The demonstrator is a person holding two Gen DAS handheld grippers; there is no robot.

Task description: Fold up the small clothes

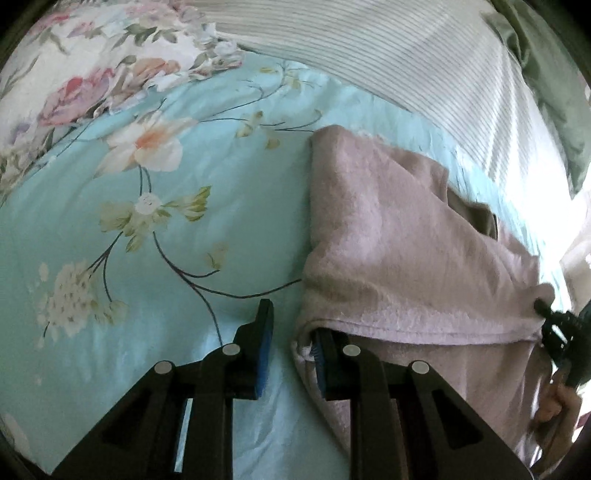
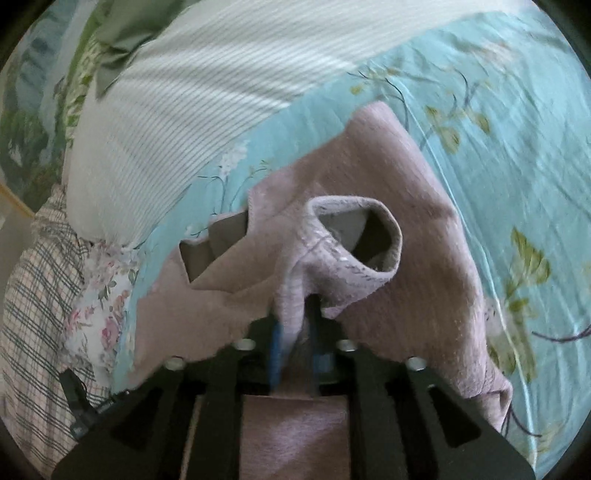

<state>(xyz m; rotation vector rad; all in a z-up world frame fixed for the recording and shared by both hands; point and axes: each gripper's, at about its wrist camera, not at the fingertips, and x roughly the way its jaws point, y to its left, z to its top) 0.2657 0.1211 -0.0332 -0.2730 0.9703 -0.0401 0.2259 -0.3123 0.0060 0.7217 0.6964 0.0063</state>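
With the right gripper (image 2: 295,332) clamped on a bunched hem of the pink garment (image 1: 388,229) on the floral bedsheet (image 1: 147,221), the left gripper (image 1: 291,343), jaws apart astride its corner, risks missing and skewing the fold.

bed cover: turquoise floral sheet (image 1: 147,229), pretty wrinkly, white flowers on thin dark stems
on top of it: white pinstriped bedding (image 1: 424,59) lying across the far end
corner stuff: green cloth (image 2: 114,33) bunched up, plaid fabric (image 2: 33,295) nearby
light: strong daylight, blown out at one side
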